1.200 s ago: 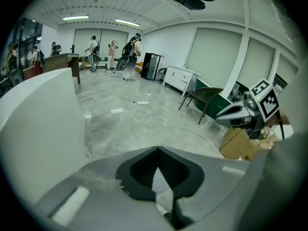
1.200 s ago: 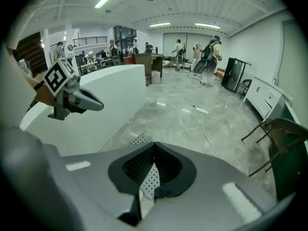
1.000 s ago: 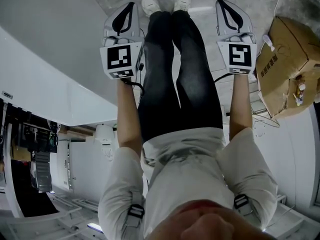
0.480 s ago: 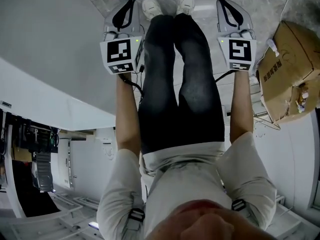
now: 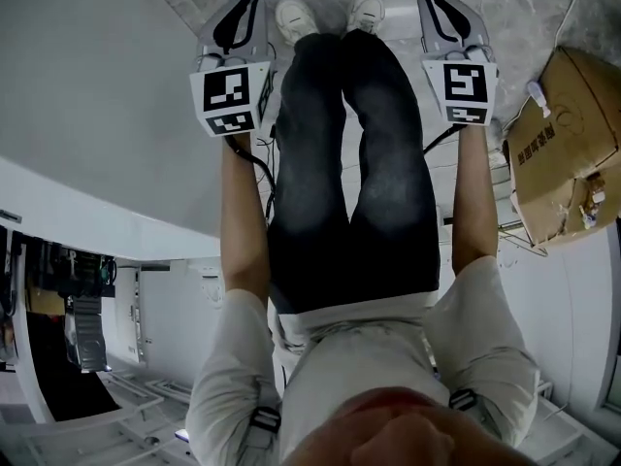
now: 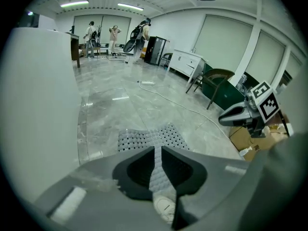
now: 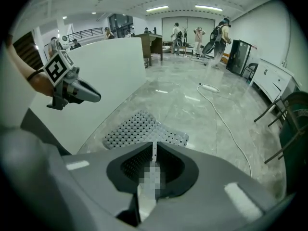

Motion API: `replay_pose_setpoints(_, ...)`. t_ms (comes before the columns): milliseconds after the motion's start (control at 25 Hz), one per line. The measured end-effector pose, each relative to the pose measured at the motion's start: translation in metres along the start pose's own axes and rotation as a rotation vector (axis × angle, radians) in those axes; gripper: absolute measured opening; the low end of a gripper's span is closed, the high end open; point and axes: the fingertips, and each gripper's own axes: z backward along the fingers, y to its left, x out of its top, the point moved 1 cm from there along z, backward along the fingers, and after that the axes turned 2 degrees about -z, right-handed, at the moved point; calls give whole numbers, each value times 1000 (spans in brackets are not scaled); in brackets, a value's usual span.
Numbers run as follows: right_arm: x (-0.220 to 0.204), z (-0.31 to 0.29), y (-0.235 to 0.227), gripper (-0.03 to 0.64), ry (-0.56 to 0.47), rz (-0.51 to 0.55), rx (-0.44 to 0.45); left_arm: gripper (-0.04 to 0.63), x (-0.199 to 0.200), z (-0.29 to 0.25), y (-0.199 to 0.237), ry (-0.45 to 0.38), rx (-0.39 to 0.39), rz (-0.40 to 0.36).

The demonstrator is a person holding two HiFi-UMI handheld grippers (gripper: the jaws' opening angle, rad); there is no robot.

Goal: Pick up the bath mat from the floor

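On my left gripper [image 6: 157, 149] the fingers are easing apart, a slim gap with nothing in it. On my right gripper [image 7: 154, 146] they are opening too (barely a slit, also empty). Ahead of both pairs of tips, untouched, the perforated bath mat [image 7: 139, 129] lies flat on the marble floor [image 7: 207, 114].

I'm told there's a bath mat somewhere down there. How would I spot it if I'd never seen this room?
Start at the grey marble floor beside the big white curved wall. Just beyond the person's white shoes lies the bath mat. It is the only pale sheet covered in rows of small holes, unlike the brown cardboard box to the right.
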Motion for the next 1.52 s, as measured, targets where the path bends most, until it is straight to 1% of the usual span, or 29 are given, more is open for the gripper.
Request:
replay_pose_setpoints(200, -21, -25, 1, 35, 20, -5, 9, 59, -18, -20, 9, 17, -3, -10)
replay_pose_setpoints(400, -41, -47, 0, 44, 39, -17, 19, 75, -40, -41, 14, 46, -15, 6)
replay_pose_setpoints(680, -65, -76, -3, 59, 68, -13, 22, 86, -68, -68, 26, 74, 4, 29)
replay_pose_setpoints(1000, -92, -114, -14, 78, 101, -44, 15, 120, -98, -101, 40, 114, 16, 35)
replay_pose_setpoints(1320, -121, -142, -26, 121, 145, -76, 2, 141, -124, -127, 59, 144, 36, 38)
replay_pose_setpoints(1520, -146, -159, -35, 154, 186, -100, -10, 170, -140, -141, 69, 168, 54, 30)
